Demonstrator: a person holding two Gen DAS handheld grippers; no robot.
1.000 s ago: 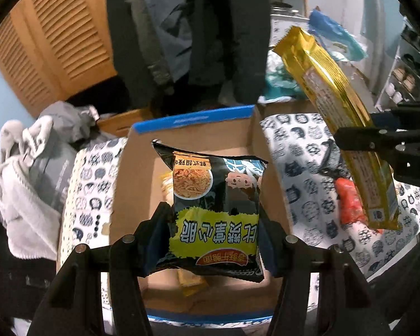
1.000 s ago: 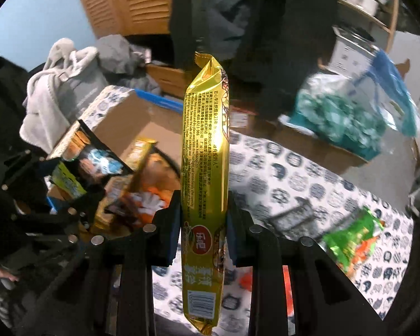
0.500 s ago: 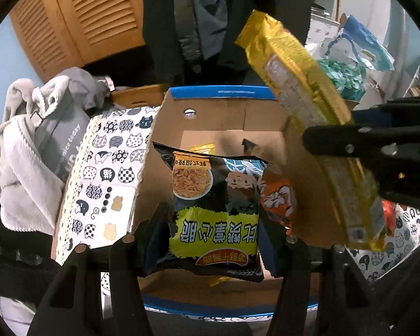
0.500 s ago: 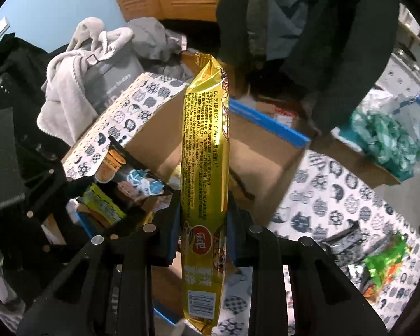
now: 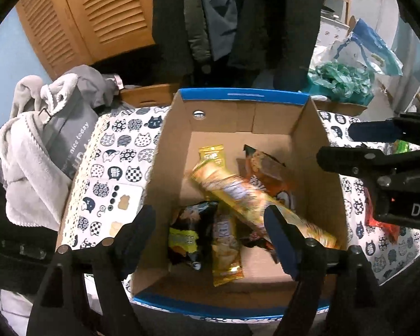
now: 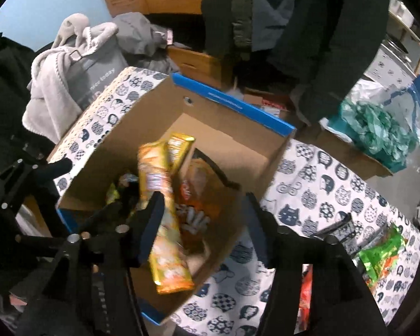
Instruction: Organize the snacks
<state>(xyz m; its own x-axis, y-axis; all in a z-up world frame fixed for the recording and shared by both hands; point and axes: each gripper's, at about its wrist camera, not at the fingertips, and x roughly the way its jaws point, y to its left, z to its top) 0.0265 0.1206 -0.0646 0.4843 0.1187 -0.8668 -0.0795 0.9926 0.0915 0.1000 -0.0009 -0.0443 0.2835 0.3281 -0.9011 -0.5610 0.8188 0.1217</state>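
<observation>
left gripper [image 5: 210,238]: the two fingers stand wide apart above the near edge of the box, released, with nothing between them.
right gripper [image 6: 204,224]: its fingers are also spread apart and grasp nothing; in the left wrist view it shows at 3 o'clock as a black frame.
cardboard box [image 5: 308,145]: brown walls with a blue rim, open on top, standing on the cat-pattern cloth [image 5: 120,154].
long gold packet [image 5: 238,193]: a slim shiny yellow-gold wrapper, blurred, lying diagonal in the box from the middle toward 4 o'clock, on top of the other snacks; in the right wrist view [image 6: 162,218] it passes just beside the left finger of that gripper.
black noodle bag [image 5: 190,229]: black with a yellow label, inside the box toward 7 o'clock of its floor, partly under the gold packet.
small gold packet [image 5: 226,249]: lies beside the black bag, near the front wall.
orange bag [image 5: 268,173]: orange with a dark top edge, at the right side of the box.
green packet [image 6: 380,252]: bright green with orange, on the cloth outside the box, at 4 o'clock in the right wrist view.
</observation>
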